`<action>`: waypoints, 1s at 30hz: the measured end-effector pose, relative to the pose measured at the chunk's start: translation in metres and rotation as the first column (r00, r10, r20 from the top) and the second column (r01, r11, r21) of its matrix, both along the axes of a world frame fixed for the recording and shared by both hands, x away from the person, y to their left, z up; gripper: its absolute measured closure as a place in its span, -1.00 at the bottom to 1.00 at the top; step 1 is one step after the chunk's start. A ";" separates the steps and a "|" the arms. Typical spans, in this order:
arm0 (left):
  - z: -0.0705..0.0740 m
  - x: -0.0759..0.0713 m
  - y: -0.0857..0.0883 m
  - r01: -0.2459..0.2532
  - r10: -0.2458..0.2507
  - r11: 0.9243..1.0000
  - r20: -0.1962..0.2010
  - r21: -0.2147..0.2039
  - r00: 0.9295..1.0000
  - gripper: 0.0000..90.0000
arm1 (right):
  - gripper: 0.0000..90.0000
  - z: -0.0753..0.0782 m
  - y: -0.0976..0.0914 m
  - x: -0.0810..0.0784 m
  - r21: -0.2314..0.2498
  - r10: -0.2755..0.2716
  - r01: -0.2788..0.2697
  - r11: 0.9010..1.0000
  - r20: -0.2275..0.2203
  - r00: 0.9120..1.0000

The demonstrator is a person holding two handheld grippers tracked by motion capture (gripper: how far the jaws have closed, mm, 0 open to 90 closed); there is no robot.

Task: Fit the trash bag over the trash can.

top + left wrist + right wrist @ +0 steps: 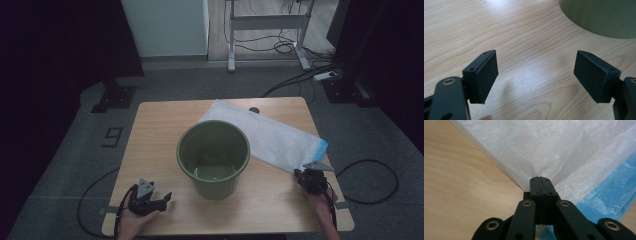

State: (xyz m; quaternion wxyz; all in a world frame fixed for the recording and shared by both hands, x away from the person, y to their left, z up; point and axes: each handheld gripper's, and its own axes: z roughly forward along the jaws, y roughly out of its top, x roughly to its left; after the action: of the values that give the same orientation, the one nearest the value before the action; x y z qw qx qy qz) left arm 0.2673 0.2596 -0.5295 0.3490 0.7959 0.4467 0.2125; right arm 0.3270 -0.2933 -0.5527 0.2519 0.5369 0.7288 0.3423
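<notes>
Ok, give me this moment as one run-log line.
right gripper: shut on translucent white plastic bag, near corner | left gripper: open, empty, resting on wooden table | round green plastic bucket: upright, mid-table, unlined

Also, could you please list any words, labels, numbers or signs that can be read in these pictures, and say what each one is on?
"9": a single dark digit on the grey floor, left of the wooden table.
No print can be made out on the green bucket, the white plastic bag with its blue edge, or either gripper.
</notes>
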 end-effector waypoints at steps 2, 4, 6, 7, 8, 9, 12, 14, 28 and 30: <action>0.001 -0.001 -0.001 0.004 -0.004 1.000 0.002 0.001 1.000 -0.58 | 0.97 0.000 -0.005 -0.012 0.025 0.007 -0.007 1.000 -0.009 1.000; 0.002 -0.002 -0.002 0.008 -0.008 1.000 0.007 -0.002 1.000 -0.58 | 0.97 0.000 -0.010 -0.024 0.054 0.009 -0.008 0.998 -0.018 1.000; 0.003 -0.003 -0.002 0.011 -0.011 1.000 0.013 -0.006 1.000 -0.58 | 0.97 0.000 -0.012 -0.029 0.062 0.017 -0.016 0.998 -0.022 1.000; 0.004 -0.003 -0.001 0.013 -0.013 1.000 0.017 -0.009 1.000 -0.58 | 0.97 0.000 -0.014 -0.035 0.061 0.021 -0.020 0.998 -0.022 1.000; 0.004 -0.003 0.000 0.014 -0.013 1.000 0.019 -0.015 1.000 -0.57 | 0.97 0.001 -0.016 -0.042 0.054 0.024 -0.023 0.998 -0.023 0.999; 0.004 -0.004 0.001 0.012 -0.012 1.000 0.020 -0.018 1.000 -0.58 | 0.97 0.001 -0.019 -0.047 0.054 0.025 -0.024 0.998 -0.022 0.999; 0.004 -0.004 0.004 0.007 -0.006 0.999 0.016 -0.034 1.000 -0.56 | 0.97 0.003 -0.025 -0.062 0.067 0.029 -0.028 0.997 -0.012 0.999; 0.004 -0.003 0.005 0.004 -0.003 0.999 0.013 -0.042 1.000 -0.56 | 0.97 0.003 -0.030 -0.078 0.074 0.035 -0.035 0.997 -0.009 0.999; 0.003 -0.001 0.000 0.013 -0.012 0.999 0.013 -0.034 1.000 -0.56 | -0.17 0.019 -0.007 -0.098 0.045 0.068 -0.072 0.996 0.070 0.995; 0.003 -0.001 0.000 0.013 -0.013 0.999 0.012 -0.034 1.000 -0.56 | -0.22 0.021 -0.001 -0.095 0.044 0.079 -0.082 0.996 0.075 0.994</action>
State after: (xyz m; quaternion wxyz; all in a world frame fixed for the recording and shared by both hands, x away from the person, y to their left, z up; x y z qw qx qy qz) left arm 0.2661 0.2596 -0.5268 0.3664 0.7915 0.4432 0.2073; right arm 0.2318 -0.2943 -0.5320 0.2517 0.5000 0.7320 0.3884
